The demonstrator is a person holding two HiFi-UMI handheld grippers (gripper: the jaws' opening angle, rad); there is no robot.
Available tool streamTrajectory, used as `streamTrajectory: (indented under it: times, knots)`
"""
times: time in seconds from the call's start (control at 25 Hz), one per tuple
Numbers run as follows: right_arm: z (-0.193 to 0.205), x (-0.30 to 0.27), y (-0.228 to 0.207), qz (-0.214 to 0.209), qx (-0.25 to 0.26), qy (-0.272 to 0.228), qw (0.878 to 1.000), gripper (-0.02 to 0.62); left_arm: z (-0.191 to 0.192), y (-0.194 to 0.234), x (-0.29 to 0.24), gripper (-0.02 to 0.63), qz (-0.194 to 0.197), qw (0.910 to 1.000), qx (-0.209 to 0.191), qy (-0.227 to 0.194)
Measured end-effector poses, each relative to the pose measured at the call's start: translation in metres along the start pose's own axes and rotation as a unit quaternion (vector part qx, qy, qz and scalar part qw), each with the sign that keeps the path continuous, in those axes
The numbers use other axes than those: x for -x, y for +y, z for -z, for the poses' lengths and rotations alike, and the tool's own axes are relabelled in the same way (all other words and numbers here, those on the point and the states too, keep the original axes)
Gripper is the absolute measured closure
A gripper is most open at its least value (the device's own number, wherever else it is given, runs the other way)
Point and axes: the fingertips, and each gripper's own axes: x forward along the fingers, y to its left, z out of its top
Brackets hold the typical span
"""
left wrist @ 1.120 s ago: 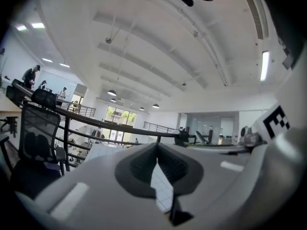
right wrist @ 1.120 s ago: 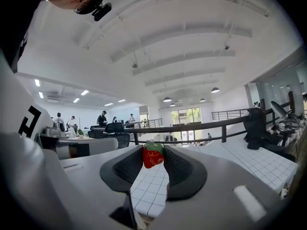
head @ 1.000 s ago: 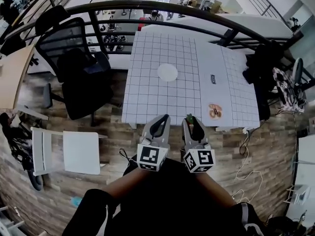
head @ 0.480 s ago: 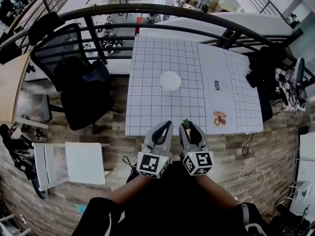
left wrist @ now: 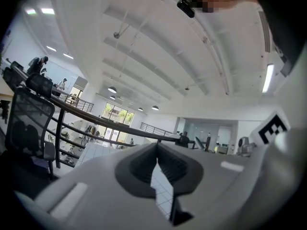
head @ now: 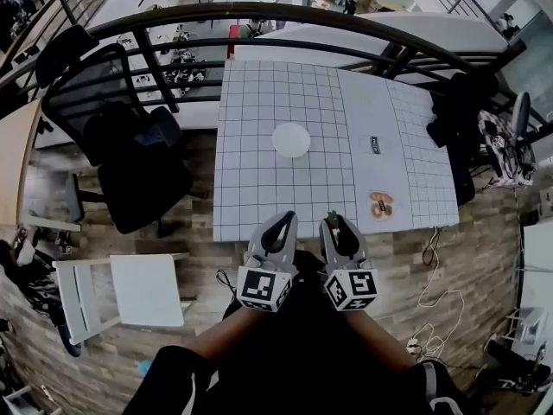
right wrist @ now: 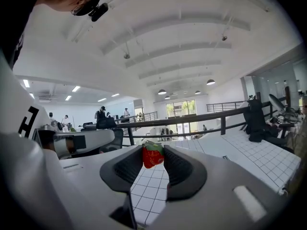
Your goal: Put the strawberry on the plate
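A small white round plate (head: 291, 139) lies near the middle of the white gridded table (head: 251, 188). My right gripper (head: 335, 224) hovers over the table's near edge, shut on a red strawberry (head: 333, 219) with a green top. In the right gripper view the strawberry (right wrist: 152, 157) is pinched between the tips of that gripper (right wrist: 153, 153), with grid squares below it. My left gripper (head: 281, 220) is just to its left, tips together and nothing in it. In the left gripper view its tips (left wrist: 157, 146) touch. The plate is well beyond both grippers.
A black office chair (head: 130, 145) stands left of the table and a white chair (head: 130, 288) at the near left. A dark curved railing (head: 259, 24) runs behind the table. A small printed card (head: 378, 204) lies near the table's right front; dark bags (head: 462, 119) sit at its right edge.
Both grippers have drifted a little, side by side, at the table's near edge. The strawberry stays pinched in the right one and the left stays shut.
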Motion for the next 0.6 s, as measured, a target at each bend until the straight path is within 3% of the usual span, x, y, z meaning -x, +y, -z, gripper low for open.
streamTrajectory:
  times: [0.24,0.6]
  knots:
    - [0.002,-0.017,-0.028,0.025,-0.032,0.01,0.999,0.462,0.013,0.024,-0.005,0.598,-0.026,0.9995,0.013,0.015]
    - [-0.009,-0.075,-0.018,-0.027,-0.019,0.014,0.999,0.46,0.008,0.06,-0.028,0.598,-0.079,0.9965,0.007,0.024]
